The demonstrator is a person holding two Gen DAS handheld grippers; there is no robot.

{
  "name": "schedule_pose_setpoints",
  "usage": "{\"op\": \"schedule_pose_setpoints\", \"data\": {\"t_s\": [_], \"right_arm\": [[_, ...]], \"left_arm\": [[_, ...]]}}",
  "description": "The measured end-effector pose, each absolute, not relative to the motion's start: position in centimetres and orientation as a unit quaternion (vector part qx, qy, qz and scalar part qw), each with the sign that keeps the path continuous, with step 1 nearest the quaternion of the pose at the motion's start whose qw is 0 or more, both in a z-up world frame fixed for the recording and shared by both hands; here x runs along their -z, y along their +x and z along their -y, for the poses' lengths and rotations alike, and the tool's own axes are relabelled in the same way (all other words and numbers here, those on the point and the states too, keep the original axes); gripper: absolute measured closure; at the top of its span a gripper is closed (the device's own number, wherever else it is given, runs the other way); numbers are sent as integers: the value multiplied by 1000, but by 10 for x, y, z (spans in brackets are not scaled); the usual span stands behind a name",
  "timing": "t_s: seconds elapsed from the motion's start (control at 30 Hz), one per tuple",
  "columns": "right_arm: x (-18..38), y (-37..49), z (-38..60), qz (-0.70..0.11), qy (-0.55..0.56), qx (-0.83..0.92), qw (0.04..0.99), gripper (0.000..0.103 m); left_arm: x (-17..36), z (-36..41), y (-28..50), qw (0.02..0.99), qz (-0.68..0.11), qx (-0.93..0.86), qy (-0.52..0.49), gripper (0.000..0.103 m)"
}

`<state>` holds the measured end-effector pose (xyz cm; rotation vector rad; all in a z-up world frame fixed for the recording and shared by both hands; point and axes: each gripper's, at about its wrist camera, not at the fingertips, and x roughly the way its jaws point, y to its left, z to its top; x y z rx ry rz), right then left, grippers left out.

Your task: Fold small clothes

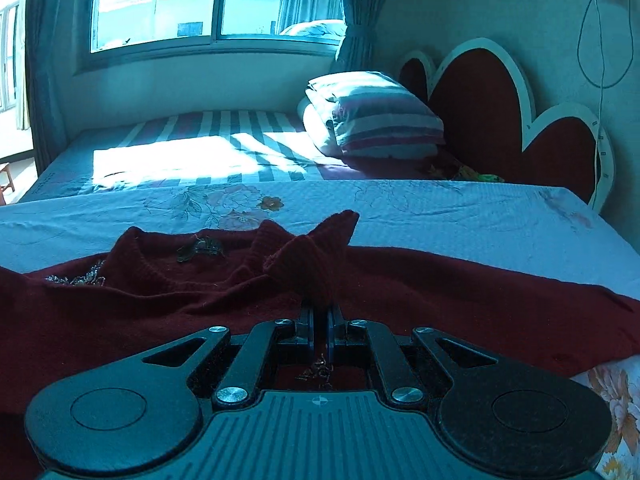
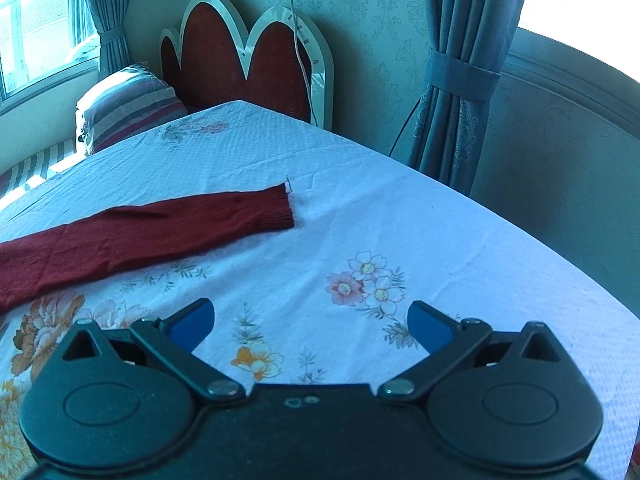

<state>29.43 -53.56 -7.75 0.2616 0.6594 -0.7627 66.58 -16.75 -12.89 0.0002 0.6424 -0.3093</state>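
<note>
— What does the left wrist camera show?

— The left gripper (image 1: 321,312) has its jaws pressed together on a ribbed cuff (image 1: 316,256) of a dark red sweater (image 1: 400,300). The cuff stands up out of the jaws and folds over toward the neckline. The sweater lies spread flat on a white floral sheet (image 1: 440,212), its round collar (image 1: 160,264) facing the camera, with a beaded ornament (image 1: 80,278) at the left and a small metallic brooch (image 1: 202,250) inside the neck opening.

— And behind it?

— A striped bed (image 1: 224,128) in sunlight, a folded striped quilt (image 1: 376,116) against a red scalloped headboard (image 1: 480,112), and a window (image 1: 208,0) with curtains.

— Something glints low between the gripper's arms?

— A small dark metallic bit sits there; it may be another ornament on the sweater, but it is too shadowed to tell.

— Now the right wrist camera.

— The right gripper (image 2: 311,322) has its blue pads (image 2: 192,322) wide apart, holding nothing, over the floral sheet (image 2: 400,220). The sweater's other sleeve (image 2: 160,232) lies flat and straight on the sheet, well apart from the gripper, its ribbed end pointing right with a small white tag at the corner.

— Background?

— The same headboard (image 2: 248,68), the quilt (image 2: 128,104) at the left, a tied curtain (image 2: 460,72) at the right, and a cord (image 2: 298,40) hanging down the wall.
</note>
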Motion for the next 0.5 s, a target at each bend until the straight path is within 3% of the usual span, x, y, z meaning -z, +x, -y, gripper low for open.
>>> {"op": "schedule_pose_setpoints", "data": {"t_s": [0.07,0.13,0.17,0.2,0.33,0.5], "right_arm": [[81,293,540,-318,129,366,865,0],[83,294,541,-321,132,365,864,0],[84,295,540,-322,133,364,864,0],[83,296,539,-322,133,363,864,0],[80,307,528,-323,131,350,870,0],[71,347,489,-308,156,279,896,1]], "left_arm": [[137,181,671,923,-344,174,14,98],[141,198,668,918,-344,189,48,73],[137,203,660,919,-332,205,56,26],[130,203,649,921,-313,225,52,0],[101,178,614,935,-257,241,27,0],[89,65,613,967,-233,99,16,0]]}}
